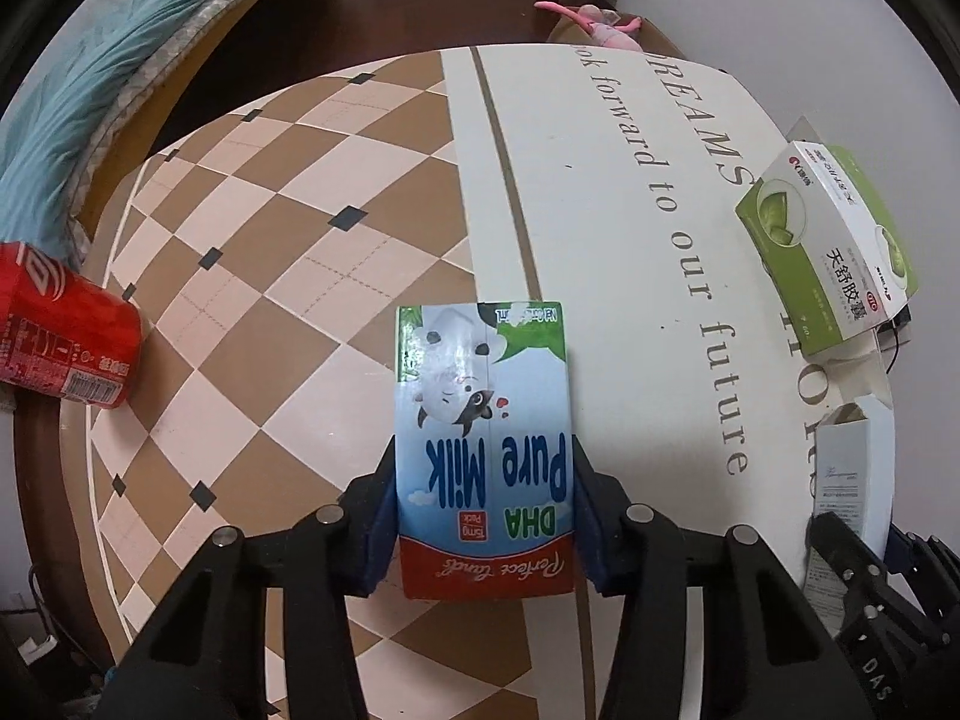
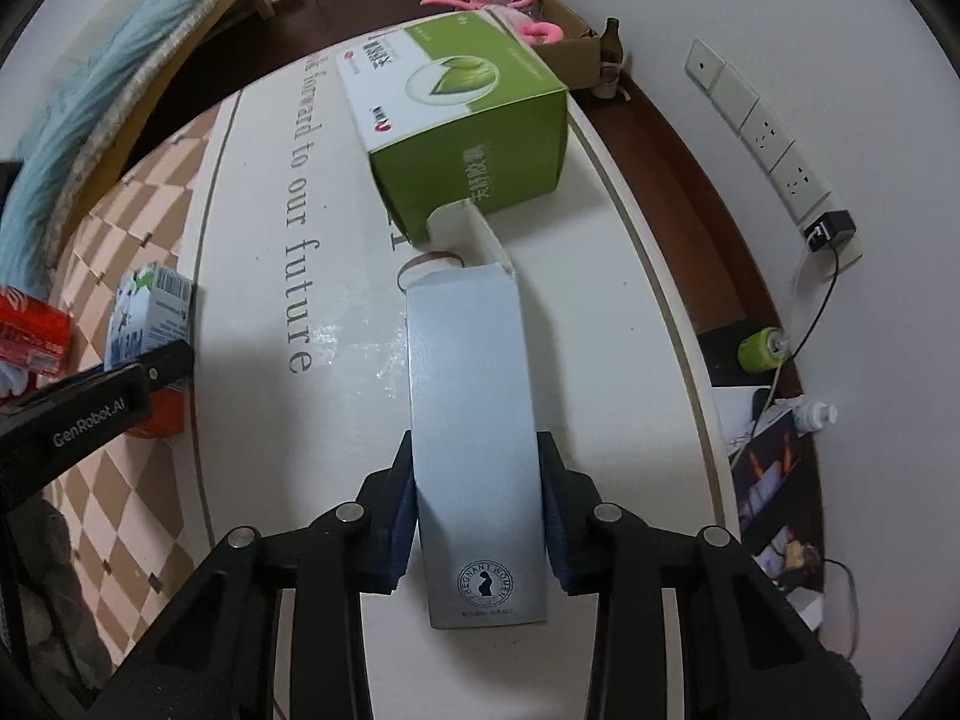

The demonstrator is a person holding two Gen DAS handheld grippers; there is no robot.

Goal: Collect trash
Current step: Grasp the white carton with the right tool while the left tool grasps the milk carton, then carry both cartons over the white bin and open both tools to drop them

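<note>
On the table (image 1: 600,192), seen from our two wrist cameras, left to right:

Red can (image 1: 57,336): at the left edge of our left view, lying on its side at the rim of the checkered cloth; white lettering and a barcode face us.

Milk carton (image 1: 483,450): lower centre of our left view; blue and white with a cartoon cow, a green upper corner and a red band at the near end. "Pure Milk" and "DHA" read upside down to us.

Left gripper (image 1: 485,516): our jaws are clamped on the carton's two long sides, blue pads pressed against it.

Green box (image 1: 831,246): right side of our left view, green and white with leaf art and Chinese print. In the right view it sits upper centre with its near end flap open; we cannot tell what is inside.

Grey box (image 2: 474,438): centre of our right view, a tall pale grey carton with a round dark seal near the bottom. Its far flap is open, just beside the green box's open flap; contents hidden from us.

Right gripper (image 2: 479,510): our jaws are closed against the grey box's sides.

Cardboard box (image 2: 570,48): top of our right view, past the table, with pink soft items in it.
</note>
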